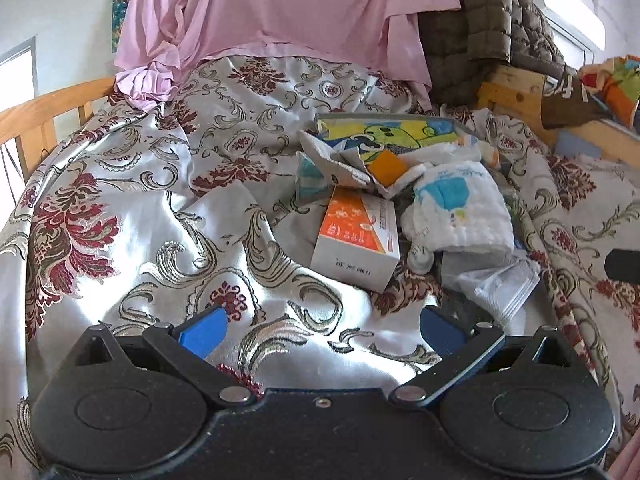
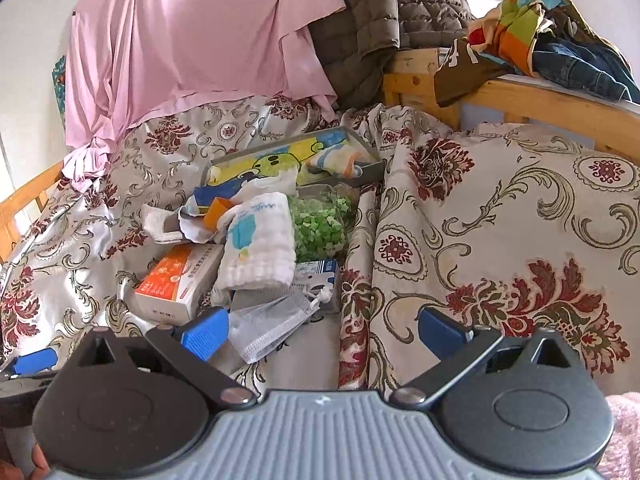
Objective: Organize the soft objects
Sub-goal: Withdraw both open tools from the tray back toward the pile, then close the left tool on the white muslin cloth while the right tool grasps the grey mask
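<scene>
Lying in a dip of the floral satin bedspread [image 1: 132, 208], a jumble of small soft things overlaps so much that several edges are lost: a folded white gauze washcloth with a blue print [image 2: 258, 240] covers part of an orange-and-white carton [image 2: 178, 280], and beneath the cloth a blue-and-white packet [image 2: 320, 274] shows only one corner, its print too small to read. The washcloth's long axis runs away from the cameras, its fringed end toward the grippers. Behind it a crumpled patterned cloth with an orange patch [image 1: 360, 160] spills from a grey tray lined with a yellow-green cartoon towel [image 2: 288, 162]; the tray's near rim is buried. A green nubby cloth [image 2: 320, 224] sits just right of the washcloth, and a clear mesh pouch [image 2: 272, 326] lies nearest the right gripper [image 2: 322, 330], partly behind its blue finger. Both that gripper and the left gripper [image 1: 322, 328] hang spread wide over the bedspread, holding nothing. A pink sheet [image 1: 280, 12] drapes the headboard, cut off at the top.
</scene>
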`<move>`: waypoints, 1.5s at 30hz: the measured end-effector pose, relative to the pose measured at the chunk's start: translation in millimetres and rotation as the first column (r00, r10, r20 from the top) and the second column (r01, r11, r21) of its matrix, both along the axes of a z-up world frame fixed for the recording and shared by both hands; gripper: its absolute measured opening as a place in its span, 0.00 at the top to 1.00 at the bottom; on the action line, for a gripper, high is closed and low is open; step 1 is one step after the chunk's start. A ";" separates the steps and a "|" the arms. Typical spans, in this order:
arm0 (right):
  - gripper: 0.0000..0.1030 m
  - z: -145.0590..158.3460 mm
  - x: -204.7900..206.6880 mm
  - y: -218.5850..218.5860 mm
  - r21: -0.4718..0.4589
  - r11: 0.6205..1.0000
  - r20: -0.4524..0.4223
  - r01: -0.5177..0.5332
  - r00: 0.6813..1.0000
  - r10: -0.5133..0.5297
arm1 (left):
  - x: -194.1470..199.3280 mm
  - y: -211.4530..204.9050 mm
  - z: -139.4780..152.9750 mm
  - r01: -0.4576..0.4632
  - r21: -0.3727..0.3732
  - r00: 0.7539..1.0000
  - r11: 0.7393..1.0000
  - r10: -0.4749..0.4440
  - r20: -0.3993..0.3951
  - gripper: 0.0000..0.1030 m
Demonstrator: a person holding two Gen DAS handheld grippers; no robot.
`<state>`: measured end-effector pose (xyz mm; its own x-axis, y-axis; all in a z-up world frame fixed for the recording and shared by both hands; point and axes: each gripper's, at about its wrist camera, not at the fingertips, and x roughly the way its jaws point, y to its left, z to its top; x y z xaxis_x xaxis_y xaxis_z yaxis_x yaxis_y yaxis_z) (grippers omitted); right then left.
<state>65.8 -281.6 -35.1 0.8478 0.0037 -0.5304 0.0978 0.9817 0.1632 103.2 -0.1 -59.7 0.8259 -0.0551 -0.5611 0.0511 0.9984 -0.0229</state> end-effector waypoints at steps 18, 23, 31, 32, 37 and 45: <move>0.00 -16.9 21.9 17.3 -0.068 0.995 -0.137 -0.074 0.989 0.064 | 27.0 -3.6 -1.1 0.097 -0.030 0.995 0.995 -0.098 -0.036 0.01; 0.00 -19.6 26.2 20.4 -0.073 0.992 -0.155 -0.100 0.984 0.088 | 45.7 -11.7 3.7 0.141 -0.055 0.989 0.989 -0.143 -0.036 0.01; 0.00 -16.0 29.4 15.0 -0.054 0.994 -0.134 -0.091 0.987 0.083 | 78.6 -20.2 9.2 0.196 -0.078 0.979 0.978 -0.199 -0.042 0.01; 0.00 -15.6 30.6 14.5 -0.052 0.994 -0.132 -0.092 0.988 0.085 | 81.6 -20.0 10.5 0.205 -0.085 0.977 0.975 -0.209 -0.038 0.01; 0.00 -13.3 42.0 16.0 -0.066 0.990 -0.125 -0.128 0.985 0.120 | 97.9 -22.1 15.8 0.236 -0.107 0.970 0.966 -0.240 -0.033 0.01; 0.00 -15.7 69.5 18.7 -0.055 0.971 -0.156 -0.232 0.963 0.221 | 118.2 -29.4 22.7 0.272 -0.118 0.961 0.955 -0.276 -0.025 0.01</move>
<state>135.3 -262.9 -50.8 0.7412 0.1434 -0.6558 -0.1105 0.9896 0.0916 221.4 -29.5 -37.0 0.7471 -0.3407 -0.5708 0.3191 0.9371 -0.1416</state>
